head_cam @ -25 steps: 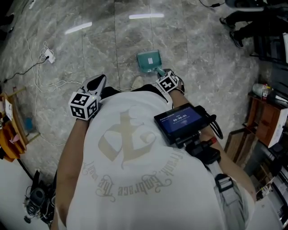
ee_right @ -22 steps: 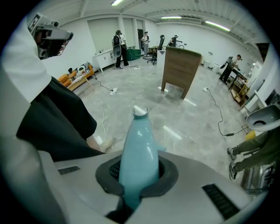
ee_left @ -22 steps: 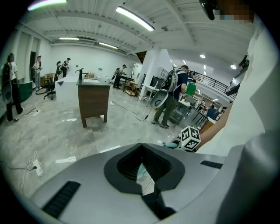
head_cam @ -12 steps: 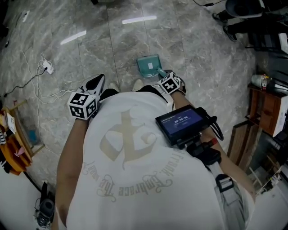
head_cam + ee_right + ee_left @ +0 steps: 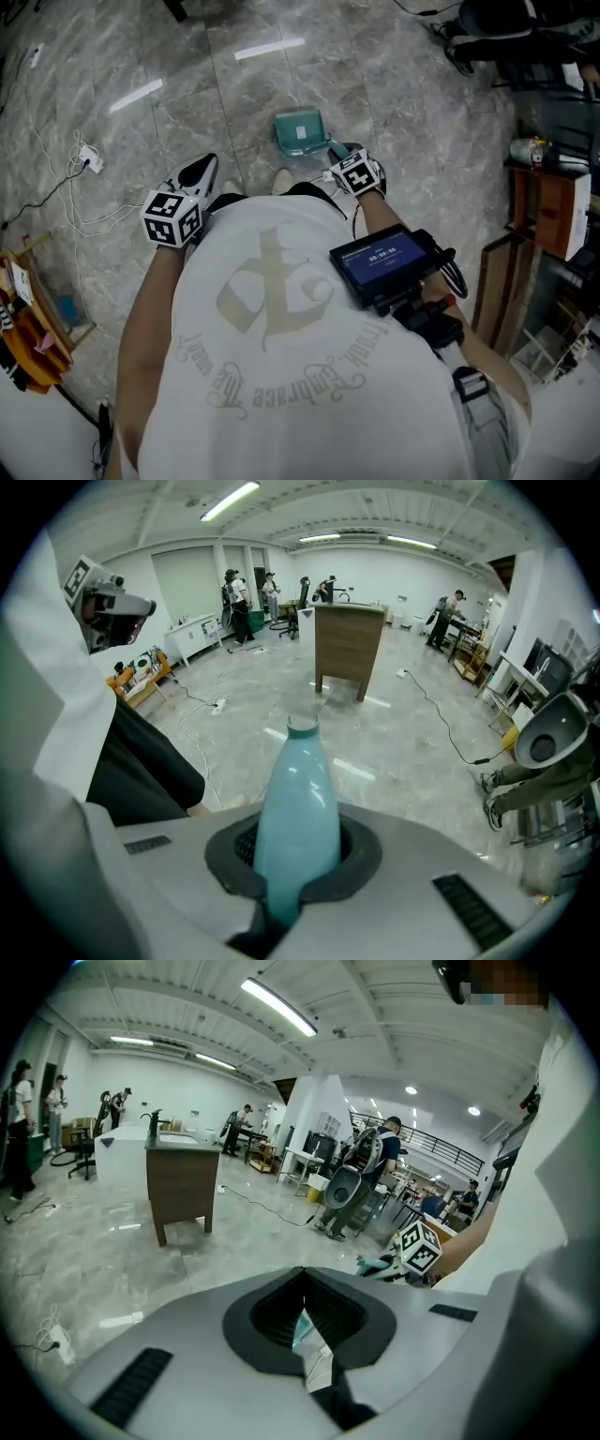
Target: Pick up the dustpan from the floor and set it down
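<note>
Since a second ago the teal dustpan has shifted slightly left over the floor. The right gripper points steeply down, jaws clamped on the dustpan's handle. The left gripper slants downward, jaws closed, empty.

An open lab hall: polished stone floor, ceiling strip lights, work desks, trailing cables.

**Print on shirt and screen**

Curved gothic lettering across the white shirt, upside down in the head view: "Embrace" legible, other words unclear. On the small dark screen, a timer-like row of digits, too small to read.
</note>
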The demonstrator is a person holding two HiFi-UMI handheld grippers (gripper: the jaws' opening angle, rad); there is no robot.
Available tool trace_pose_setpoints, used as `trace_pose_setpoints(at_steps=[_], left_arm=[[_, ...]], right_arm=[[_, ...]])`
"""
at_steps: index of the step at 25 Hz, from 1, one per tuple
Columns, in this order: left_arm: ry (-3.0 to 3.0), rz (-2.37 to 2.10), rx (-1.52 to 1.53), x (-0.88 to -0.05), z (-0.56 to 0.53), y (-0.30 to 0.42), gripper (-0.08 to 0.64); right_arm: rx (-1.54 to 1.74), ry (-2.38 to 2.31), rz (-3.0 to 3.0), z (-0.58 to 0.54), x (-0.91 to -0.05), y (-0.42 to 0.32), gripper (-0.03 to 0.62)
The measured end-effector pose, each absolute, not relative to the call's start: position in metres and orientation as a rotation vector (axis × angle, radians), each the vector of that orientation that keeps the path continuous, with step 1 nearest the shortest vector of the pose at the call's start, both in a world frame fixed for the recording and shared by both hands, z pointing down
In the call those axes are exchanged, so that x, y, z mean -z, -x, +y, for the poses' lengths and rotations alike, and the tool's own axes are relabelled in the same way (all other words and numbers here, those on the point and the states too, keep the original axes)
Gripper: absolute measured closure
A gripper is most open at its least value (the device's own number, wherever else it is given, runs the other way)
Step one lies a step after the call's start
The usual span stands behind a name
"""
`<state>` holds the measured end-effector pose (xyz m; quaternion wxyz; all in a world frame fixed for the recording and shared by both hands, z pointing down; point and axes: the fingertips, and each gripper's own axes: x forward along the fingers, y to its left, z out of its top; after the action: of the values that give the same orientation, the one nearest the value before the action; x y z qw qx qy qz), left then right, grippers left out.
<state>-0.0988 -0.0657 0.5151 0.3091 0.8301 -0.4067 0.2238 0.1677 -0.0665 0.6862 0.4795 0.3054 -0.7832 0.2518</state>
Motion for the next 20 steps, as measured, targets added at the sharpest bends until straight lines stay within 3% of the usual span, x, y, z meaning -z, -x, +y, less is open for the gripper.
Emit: trace_pose_setpoints(at_steps=[20], left_arm=[[-2.248,-1.094,-0.479,-0.502,-0.037,0.154,0.548]], right_arm=[[-0.415,-0.74,-2.062,-0.09,-0.556,-0.087,0.566]])
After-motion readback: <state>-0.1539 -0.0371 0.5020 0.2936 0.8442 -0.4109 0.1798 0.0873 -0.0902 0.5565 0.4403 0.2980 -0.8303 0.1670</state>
